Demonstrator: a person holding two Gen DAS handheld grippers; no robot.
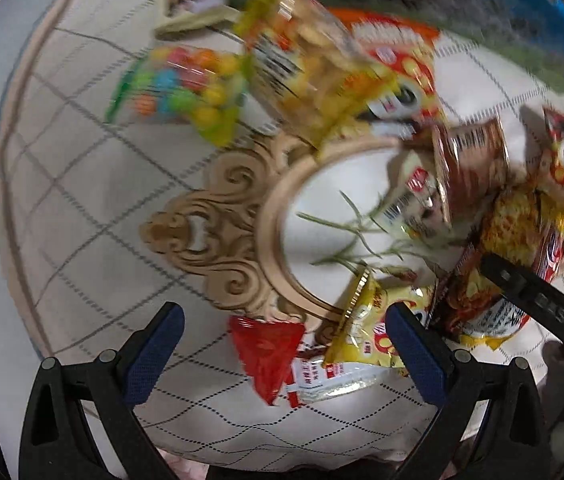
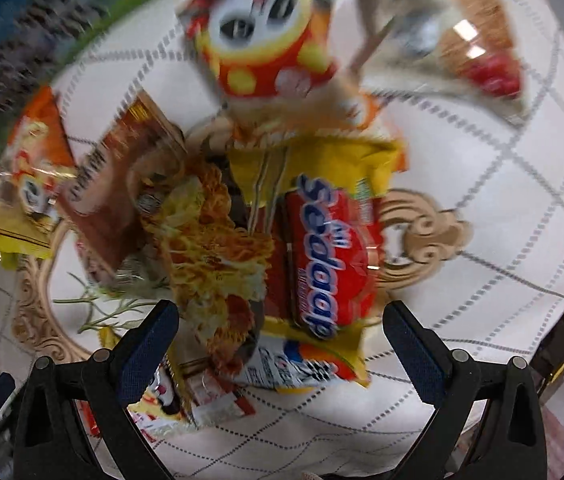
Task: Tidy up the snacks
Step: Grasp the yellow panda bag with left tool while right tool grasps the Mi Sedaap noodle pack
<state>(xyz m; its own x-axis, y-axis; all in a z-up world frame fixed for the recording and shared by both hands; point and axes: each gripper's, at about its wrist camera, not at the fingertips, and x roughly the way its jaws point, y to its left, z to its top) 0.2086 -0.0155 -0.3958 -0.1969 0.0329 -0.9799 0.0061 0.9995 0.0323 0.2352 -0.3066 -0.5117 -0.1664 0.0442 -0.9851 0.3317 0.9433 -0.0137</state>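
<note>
**Snack packets heaped on the table, both grippers empty**

I am looking down on a noodle packet (image 2: 313, 256) lying flat just ahead of my right gripper (image 2: 282, 320); its long axis is running away from me, the red label reading along that line. Its fingers (image 2: 150, 340) are standing wide, holding nothing. My left gripper (image 1: 282, 340) is hovering over a yellow packet (image 1: 365, 336) and a red packet (image 1: 270, 352), fingers wide and empty too. A candy bag (image 1: 178, 84) is lying farther off on the table (image 1: 82, 200). Motion blur is smearing the far packets, so I cannot read them. The other gripper's black finger (image 1: 537, 300) is poking in at right.
</note>
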